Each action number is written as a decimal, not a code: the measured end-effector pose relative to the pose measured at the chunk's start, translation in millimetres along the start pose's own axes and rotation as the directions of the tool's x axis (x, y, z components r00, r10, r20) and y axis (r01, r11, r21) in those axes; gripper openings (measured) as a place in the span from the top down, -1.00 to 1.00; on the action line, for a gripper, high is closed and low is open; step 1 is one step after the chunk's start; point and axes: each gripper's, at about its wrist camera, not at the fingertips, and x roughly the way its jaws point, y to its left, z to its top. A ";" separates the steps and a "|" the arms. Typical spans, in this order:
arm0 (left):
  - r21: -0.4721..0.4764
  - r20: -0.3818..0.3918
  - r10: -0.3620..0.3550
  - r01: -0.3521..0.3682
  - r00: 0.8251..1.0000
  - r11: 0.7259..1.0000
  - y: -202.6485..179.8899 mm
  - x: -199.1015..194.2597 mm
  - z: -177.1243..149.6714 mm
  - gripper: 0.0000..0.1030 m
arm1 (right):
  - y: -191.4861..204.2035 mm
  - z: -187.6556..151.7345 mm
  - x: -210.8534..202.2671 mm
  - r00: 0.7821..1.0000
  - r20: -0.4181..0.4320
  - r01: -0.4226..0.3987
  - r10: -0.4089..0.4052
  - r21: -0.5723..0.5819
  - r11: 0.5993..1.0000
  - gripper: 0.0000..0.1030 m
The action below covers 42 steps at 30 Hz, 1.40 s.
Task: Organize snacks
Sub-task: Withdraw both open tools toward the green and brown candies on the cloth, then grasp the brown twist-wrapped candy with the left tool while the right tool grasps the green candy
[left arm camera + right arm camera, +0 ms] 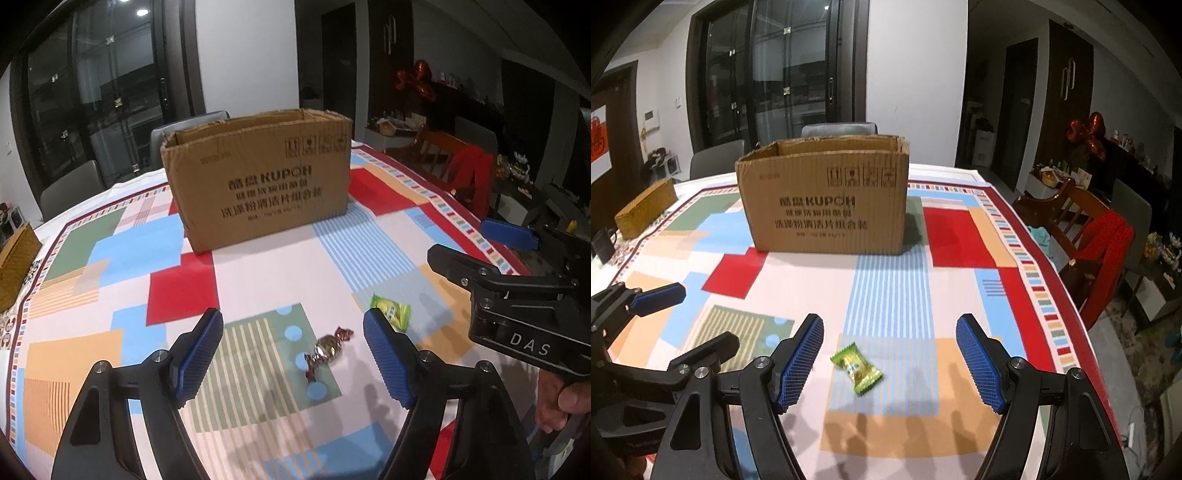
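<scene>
While both tools are tilted down toward the bench (960, 295), which is covered by a cloth of red, blue, green and orange blocks and stripes, two wrapped sweets are seen lying near its front edge. A round candy in a gold foil wrapper with twisted red ends (327, 352) is found on a green striped patch of the cloth, between the blue ribbed pads of the left hand-held gripper (293, 360), whose jaws are set wide apart and are not touching it; nothing is held. A flat candy in a green crinkled wrapper (857, 369) is seen on a pale blue and orange patch, between the spread pads of the right hand-held gripper (890, 363), which is likewise parted and empty, the pads kept clear of the wrapper on both sides. In the left wrist view the same green sweet (391, 314) is shown just beyond the right-hand pad, near the foil candy but apart from it, and the right tool is seen entering from the right edge, gripped by a person's hand (561, 402). An open brown corrugated cardboard box with dark printed lettering (823, 199) is placed upright toward the far edge of the bench, well apart from both sweets. A woven yellow-brown box (646, 212) is set by the far left corner.
</scene>
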 end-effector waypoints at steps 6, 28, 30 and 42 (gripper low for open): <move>0.009 -0.021 -0.022 0.022 1.000 1.000 -3.8 10.5 -9.4 -0.47 | 0.0 -12.8 8.3 0.999 -0.030 -0.009 0.009 -0.003 1.000 -0.46; 0.046 -0.133 -0.071 0.077 0.989 0.996 -13.2 57.3 -30.6 -0.10 | 1.3 -41.0 43.6 0.990 -0.132 -0.041 0.040 -0.001 0.999 -0.44; 0.049 -0.138 -0.075 0.082 0.988 0.995 -13.4 60.5 -31.0 -0.04 | 2.0 -42.3 47.0 0.989 -0.141 -0.043 0.042 -0.003 0.999 -0.40; 0.066 -0.148 -0.095 0.105 0.984 0.992 -16.7 76.5 -32.2 0.28 | 5.7 -42.8 69.9 0.978 -0.189 -0.086 0.085 0.003 0.996 -0.20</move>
